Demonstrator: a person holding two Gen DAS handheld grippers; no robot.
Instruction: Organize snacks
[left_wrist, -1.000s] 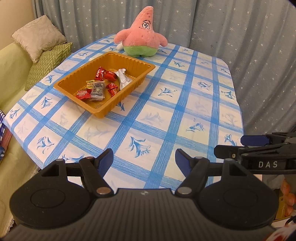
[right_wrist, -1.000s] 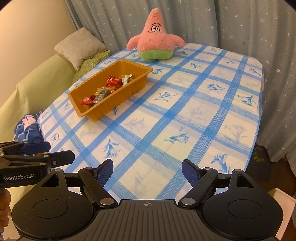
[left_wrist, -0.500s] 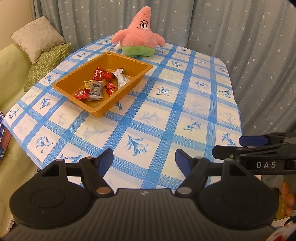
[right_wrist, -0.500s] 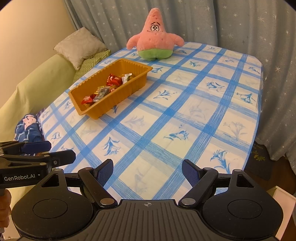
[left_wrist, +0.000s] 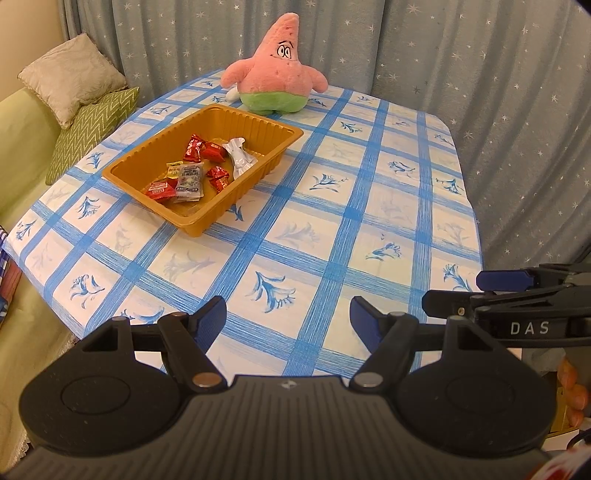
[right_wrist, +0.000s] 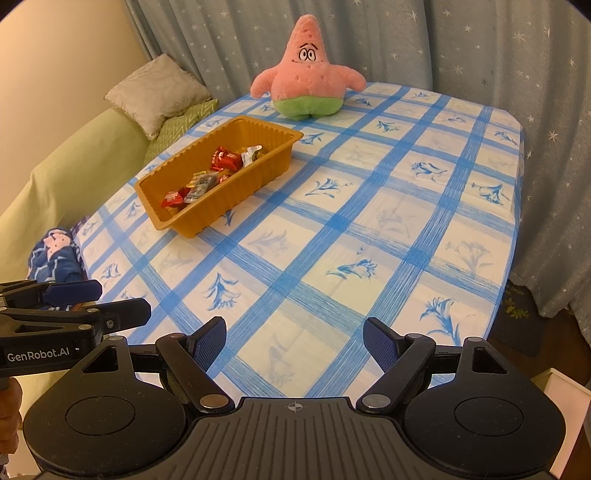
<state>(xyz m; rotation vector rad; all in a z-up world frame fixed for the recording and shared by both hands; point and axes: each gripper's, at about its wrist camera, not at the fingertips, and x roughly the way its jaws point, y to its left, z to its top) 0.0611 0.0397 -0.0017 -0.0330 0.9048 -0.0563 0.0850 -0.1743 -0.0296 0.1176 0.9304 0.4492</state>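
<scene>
The left gripper (left_wrist: 288, 319) hangs over the near edge of the table (left_wrist: 369, 206), jaws apart and grasping nothing; the right gripper (right_wrist: 294, 334) sits just beside it, likewise released and empty; an orange tray (left_wrist: 255, 177) stands on the far left of the checked cloth, holding the wrapped snacks (left_wrist: 190, 181); a pink starfish plush (left_wrist: 277, 70) sits upright just beyond the tray.

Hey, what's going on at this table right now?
A person holds a gripper in each hand above the near edge of the checked tablecloth. The left gripper and right gripper are both open and empty. The wrapped snacks lie in the orange tray, in front of a pink starfish plush.
</scene>
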